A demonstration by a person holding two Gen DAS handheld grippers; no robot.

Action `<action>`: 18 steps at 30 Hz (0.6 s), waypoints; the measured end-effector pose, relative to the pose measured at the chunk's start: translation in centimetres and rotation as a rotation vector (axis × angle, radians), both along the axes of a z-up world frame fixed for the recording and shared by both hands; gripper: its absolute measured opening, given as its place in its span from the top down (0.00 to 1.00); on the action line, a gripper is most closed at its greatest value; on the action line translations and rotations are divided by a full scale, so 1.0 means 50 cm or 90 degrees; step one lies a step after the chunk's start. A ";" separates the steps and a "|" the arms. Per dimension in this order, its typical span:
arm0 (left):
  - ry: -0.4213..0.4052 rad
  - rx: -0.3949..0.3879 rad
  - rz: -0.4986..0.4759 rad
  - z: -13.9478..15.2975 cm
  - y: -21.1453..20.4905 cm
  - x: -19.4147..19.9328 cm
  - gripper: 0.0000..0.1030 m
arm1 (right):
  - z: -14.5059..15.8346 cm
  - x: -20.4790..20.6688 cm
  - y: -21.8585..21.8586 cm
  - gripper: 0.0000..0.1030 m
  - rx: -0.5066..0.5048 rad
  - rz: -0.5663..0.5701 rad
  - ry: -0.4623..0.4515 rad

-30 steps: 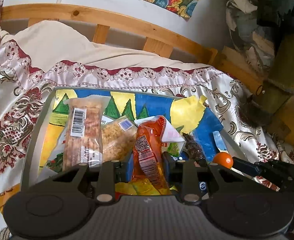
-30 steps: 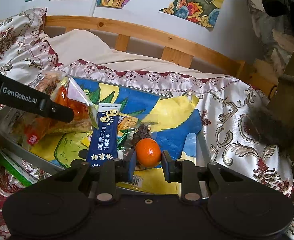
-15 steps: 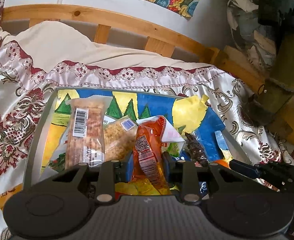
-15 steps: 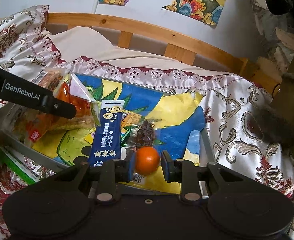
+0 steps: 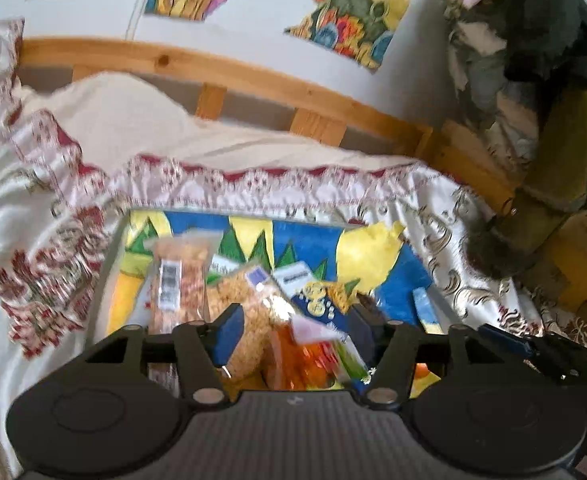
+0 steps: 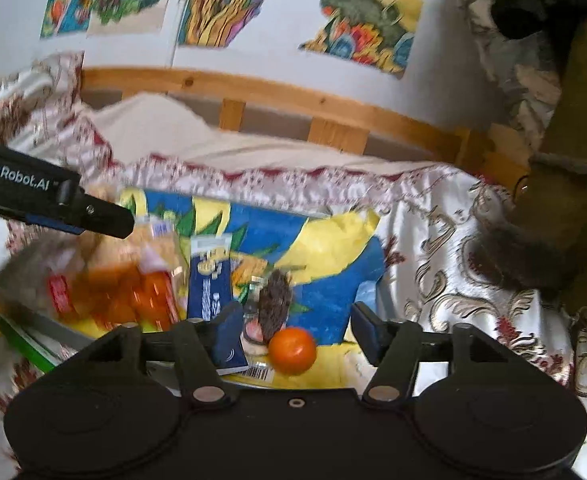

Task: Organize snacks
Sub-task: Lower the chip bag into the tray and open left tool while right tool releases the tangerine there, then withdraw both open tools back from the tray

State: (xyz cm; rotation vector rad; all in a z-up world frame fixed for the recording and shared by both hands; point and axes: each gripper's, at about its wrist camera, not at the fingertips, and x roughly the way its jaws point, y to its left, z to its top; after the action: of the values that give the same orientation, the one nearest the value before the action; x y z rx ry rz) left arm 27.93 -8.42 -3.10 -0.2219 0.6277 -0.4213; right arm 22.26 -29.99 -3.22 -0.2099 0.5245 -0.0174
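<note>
A: Left gripper first: jaws spread wide, nothing pinched. An orange snack packet lies low between the fingers, crinkly and see-through, its white top flap tipped toward the right finger. Blurred, though, so I can't tell whether it touches either pad.

B: And beside it?

A: A clear bag of pale yellow puffed bits just inside the left finger, and beyond that finger a long clear pack with a barcode label. All of it sits in the shallow tray with the bright blue and yellow lining.

B: Right gripper?

A: Also wide open, gripping nothing. A small round orange rests on the tray between its jaws, clear of both fingers, nearer the left one. Glossy, smooth, unpeeled. Just ahead of it lies a dark brown wrapped snack, and past the left finger a dark blue sachet with white print.
</note>
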 end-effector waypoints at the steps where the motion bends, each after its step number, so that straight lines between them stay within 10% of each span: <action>1: -0.014 0.003 0.004 0.011 0.002 -0.010 0.32 | 0.010 -0.011 -0.002 0.33 0.005 -0.003 -0.012; 11: -0.149 0.044 0.046 0.104 0.019 -0.131 0.01 | 0.112 -0.126 -0.033 0.03 0.068 -0.046 -0.144; 18: -0.178 0.041 0.098 0.136 0.066 -0.220 0.01 | 0.150 -0.199 -0.056 0.01 0.113 -0.071 -0.179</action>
State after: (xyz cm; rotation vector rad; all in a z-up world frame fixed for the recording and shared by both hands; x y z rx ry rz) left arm 16.93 -5.14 3.71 -0.1460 0.3466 -0.2763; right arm 12.31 -32.80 4.27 -0.0029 0.2550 -0.1068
